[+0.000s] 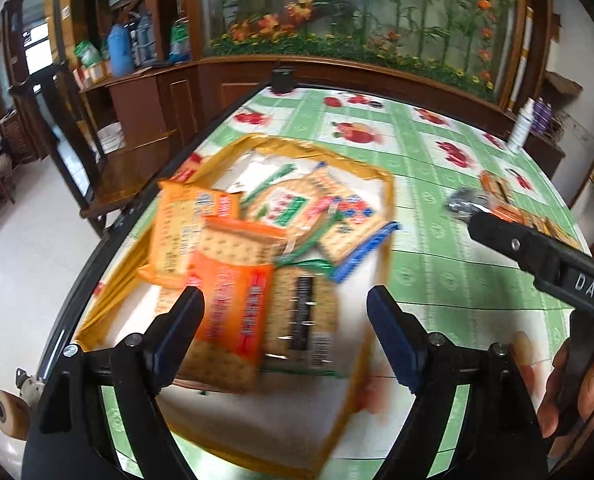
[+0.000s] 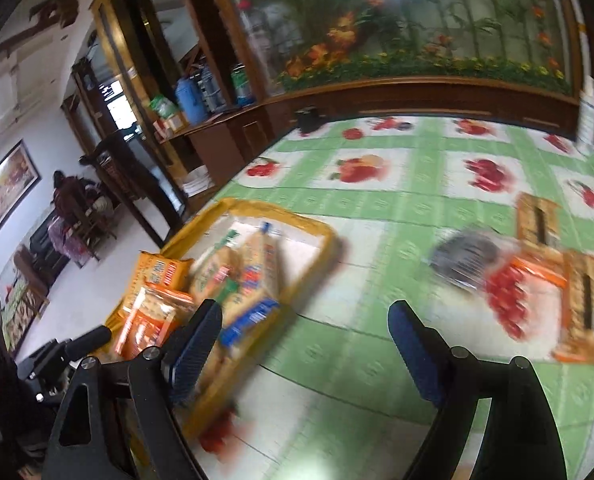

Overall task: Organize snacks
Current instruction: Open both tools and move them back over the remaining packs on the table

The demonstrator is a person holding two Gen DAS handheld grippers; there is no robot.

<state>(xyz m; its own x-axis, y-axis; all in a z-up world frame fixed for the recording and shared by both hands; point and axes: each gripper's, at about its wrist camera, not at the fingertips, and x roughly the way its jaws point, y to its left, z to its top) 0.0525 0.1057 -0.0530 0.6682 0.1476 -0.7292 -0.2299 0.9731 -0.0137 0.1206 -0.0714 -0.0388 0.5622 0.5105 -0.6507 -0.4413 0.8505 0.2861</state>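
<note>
Both grippers are out over the surface and both are released, nothing between the pads. The left gripper hangs spread above the gold-rimmed tray, where a heap of cracker packets already lies overlapped, orange wrappers on the near left, green and blue ones behind. The right gripper is wide too, over bare green-checked cloth, with the tray to its left and the loose snacks to its right.

Those loose ones are the job, I'd say: a silvery crinkled packet, a packet printed with red fruit just beside it, and two tall cracker packets further right, all lying flat and close together. The view is smeared, so I can't tell which touch.

Handling-wise, these look light, thin film wraps around brittle biscuits. Squeeze hard and the contents probably crack; squeeze the glossy film alone and it may slide out. The cracker packets look stiff enough to pinch across the short width, near the middle, so they don't droop. The silver one looks softer and puffier; a crimped end seam seems the safer hold. Lying flat, each likely needs a pad slipped under one edge.
</note>
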